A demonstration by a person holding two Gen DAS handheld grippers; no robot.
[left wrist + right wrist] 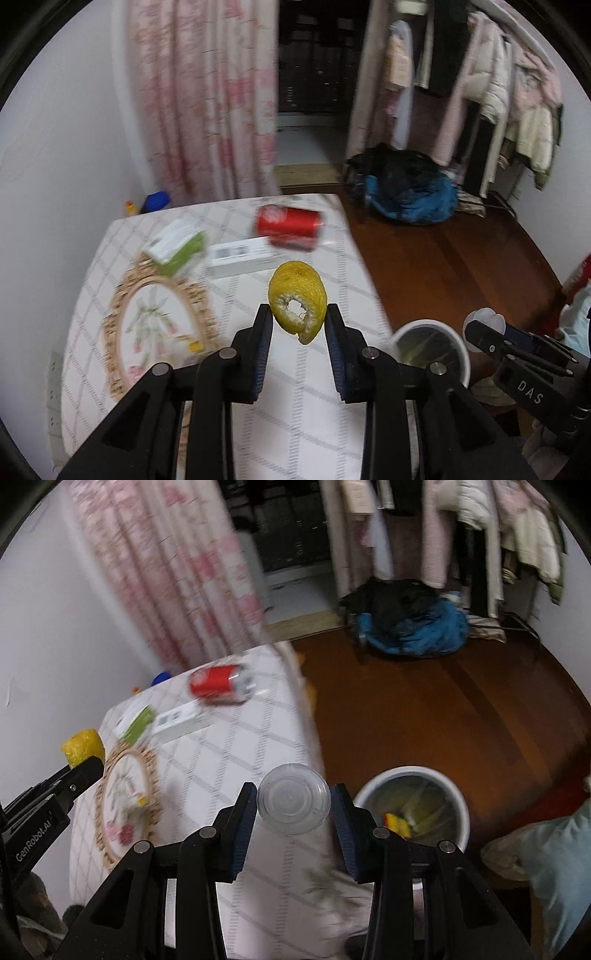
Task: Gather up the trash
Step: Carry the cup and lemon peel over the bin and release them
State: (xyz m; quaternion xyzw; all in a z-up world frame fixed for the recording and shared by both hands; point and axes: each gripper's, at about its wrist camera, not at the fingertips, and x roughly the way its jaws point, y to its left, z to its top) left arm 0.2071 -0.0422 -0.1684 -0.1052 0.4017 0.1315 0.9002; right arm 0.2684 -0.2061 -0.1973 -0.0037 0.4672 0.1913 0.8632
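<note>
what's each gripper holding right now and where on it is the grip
Left gripper pinches the yellow foam net sleeve across its sides near the open end. Right gripper clamps the clear plastic cup across its side walls.

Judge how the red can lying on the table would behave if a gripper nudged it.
The red can lies on its side, so it would probably roll. The tablecloth may slow it somewhat. Whether it is full or empty, hence its weight, cannot be told.
</note>
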